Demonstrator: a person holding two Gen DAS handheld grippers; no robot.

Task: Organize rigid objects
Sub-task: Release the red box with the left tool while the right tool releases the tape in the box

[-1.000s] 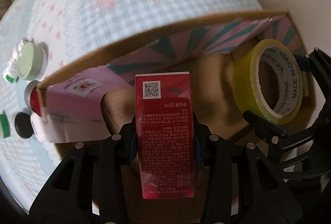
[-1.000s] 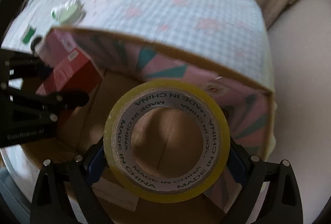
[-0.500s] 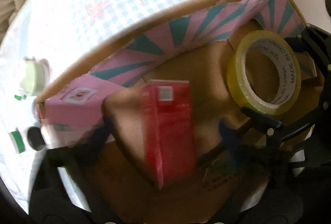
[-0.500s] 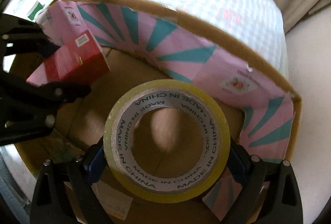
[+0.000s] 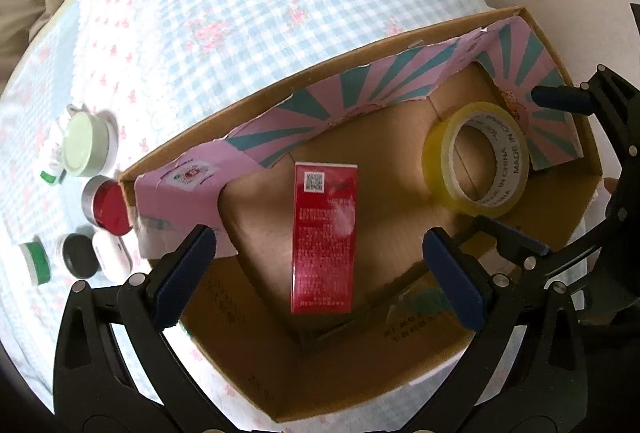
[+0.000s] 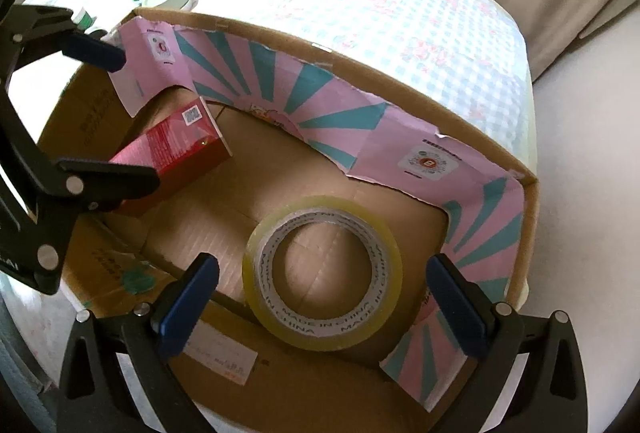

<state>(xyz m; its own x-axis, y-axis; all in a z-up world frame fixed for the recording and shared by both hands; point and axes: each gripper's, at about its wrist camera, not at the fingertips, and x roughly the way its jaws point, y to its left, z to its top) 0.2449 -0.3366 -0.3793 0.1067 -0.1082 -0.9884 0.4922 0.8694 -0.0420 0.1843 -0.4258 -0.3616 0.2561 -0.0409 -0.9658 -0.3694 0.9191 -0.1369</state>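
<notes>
A red carton lies flat on the floor of the open cardboard box; it also shows in the right wrist view. A roll of yellow tape lies in the box's right part, also seen in the right wrist view. My left gripper is open and empty above the carton. My right gripper is open and empty above the tape roll. In the left wrist view the right gripper stands open around the tape.
The box has pink and teal paper lining and sits on a blue checked cloth. Left of the box stand a pale green jar, a red-lidded tin, a black-lidded jar and a green-banded tube.
Both grippers have opened and pulled back upward. The red carton left the left gripper and the tape roll left the right gripper; both now lie on the box floor.
</notes>
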